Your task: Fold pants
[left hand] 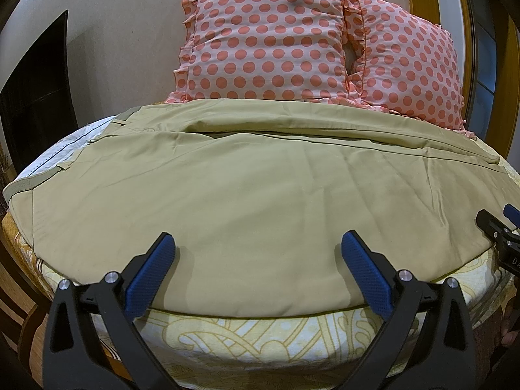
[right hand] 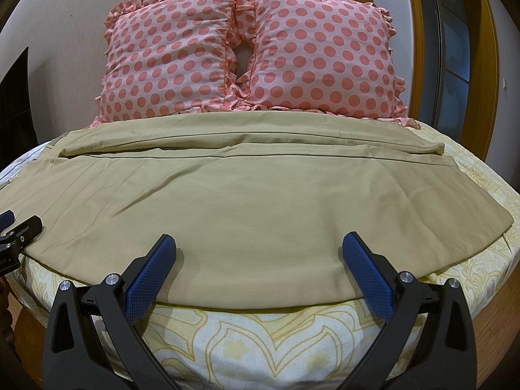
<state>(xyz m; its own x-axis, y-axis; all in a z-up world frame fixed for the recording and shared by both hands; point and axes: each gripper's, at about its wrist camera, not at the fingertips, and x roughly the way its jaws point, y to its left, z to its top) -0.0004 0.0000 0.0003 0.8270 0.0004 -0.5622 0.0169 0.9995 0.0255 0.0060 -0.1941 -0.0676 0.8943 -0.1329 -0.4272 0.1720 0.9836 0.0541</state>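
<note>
Item: pants [right hand: 247, 201], khaki-tan, woven cloth. They are lying spread across the bed [right hand: 266, 334], lengthwise from left to right. The waistband end [left hand: 24, 188] is sitting to the left, the leg hems [right hand: 455, 159] to the right. One leg is lying nearer the pillows [right hand: 250, 52]. The other is covering the near half of the bed, its long edge running just short of the bed's front edge.

Condition: mostly flat, with soft diagonal creases running across the near leg. No fold across the length is showing yet.

Handling, as I am judging it: light, limp, not fragile. The cloth is likely sagging wherever it is lifted without support and sliding easily over the patterned bedsheet [left hand: 260, 334]. The waistband and hems look thicker and stiffer, so they are offering the surest grip. The near long edge is thin, and a pinch there may be catching one layer only.

Tools: left gripper [left hand: 256, 247], jaws standing wide apart, holding nothing, hovering at the near edge towards the waistband end. Right gripper [right hand: 258, 247], jaws likewise wide and empty, hovering at the near edge towards the hem end. Each is showing at the rim of the other's view.

Also present: two pink pillows with coral dots, leaning against the wall.
</note>
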